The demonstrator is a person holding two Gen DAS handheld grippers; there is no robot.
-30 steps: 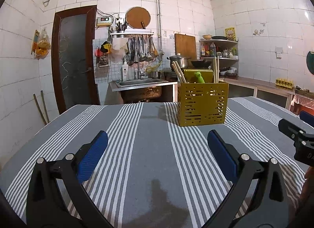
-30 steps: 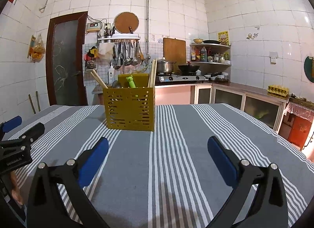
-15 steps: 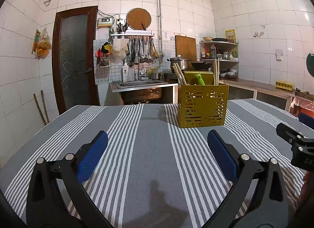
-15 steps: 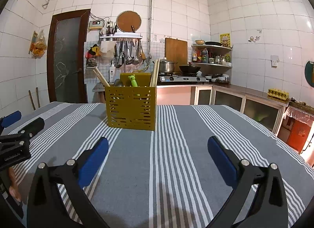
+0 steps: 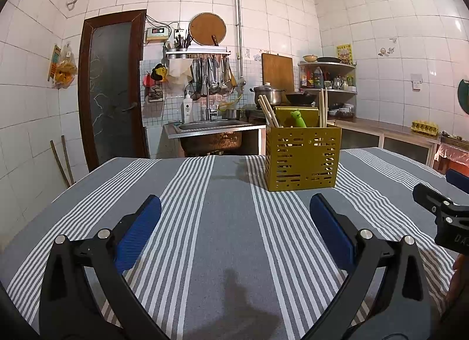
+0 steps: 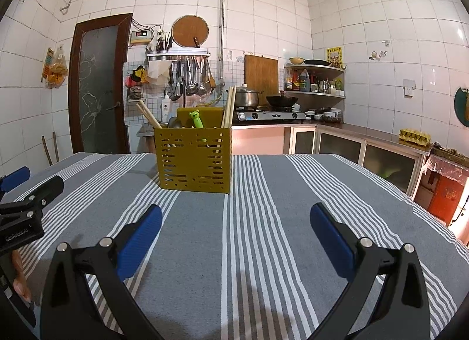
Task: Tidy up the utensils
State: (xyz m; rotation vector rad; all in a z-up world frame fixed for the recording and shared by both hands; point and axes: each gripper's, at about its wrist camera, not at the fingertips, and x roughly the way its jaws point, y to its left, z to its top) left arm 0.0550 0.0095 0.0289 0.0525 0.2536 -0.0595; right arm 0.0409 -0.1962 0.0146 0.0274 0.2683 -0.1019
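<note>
A yellow perforated utensil holder [image 5: 302,158] stands on the striped tablecloth, ahead and right of my left gripper [image 5: 234,208]. It also shows in the right wrist view [image 6: 195,159], ahead and left of my right gripper [image 6: 236,209]. It holds wooden chopsticks [image 6: 228,107], a green bear-topped utensil [image 6: 195,118] and a metal spoon [image 6: 173,123]. Both grippers are open and empty, low over the cloth and well short of the holder. The right gripper's tip shows at the right edge of the left wrist view [image 5: 439,208].
The grey and white striped table [image 5: 222,222] ends just behind the holder. Beyond are a sink [image 5: 211,126], a stove with pots [image 6: 269,114], a counter with an egg carton [image 6: 414,136], and a door [image 5: 112,88].
Both cameras tilted up slightly, so the holder sits a little lower in each view. Both grippers stayed open and empty.
</note>
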